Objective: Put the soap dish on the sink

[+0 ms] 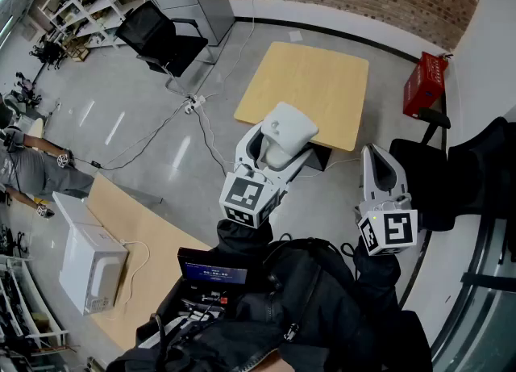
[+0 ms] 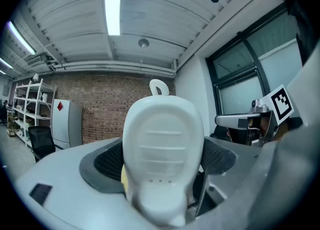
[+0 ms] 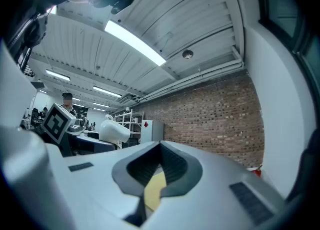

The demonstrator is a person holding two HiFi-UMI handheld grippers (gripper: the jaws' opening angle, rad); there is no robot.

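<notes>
A white oval soap dish (image 1: 289,130) is held up in the air between the jaws of my left gripper (image 1: 278,143), which is shut on it. In the left gripper view the soap dish (image 2: 162,154) fills the middle, its ribbed side facing the camera and the black pads (image 2: 102,161) at either side. My right gripper (image 1: 379,162) hangs to the right at about the same height, shut with nothing in it. In the right gripper view its pads (image 3: 175,166) meet at the tip, and the soap dish (image 3: 116,130) shows at the left. No sink is in view.
Below on the grey floor stand a square wooden table (image 1: 310,88), a black chair (image 1: 161,35) and a red box (image 1: 425,81). A white appliance (image 1: 89,261) sits on a wooden bench (image 1: 153,249) at the lower left. Cables (image 1: 193,106) cross the floor. A person (image 1: 24,167) stands at the far left.
</notes>
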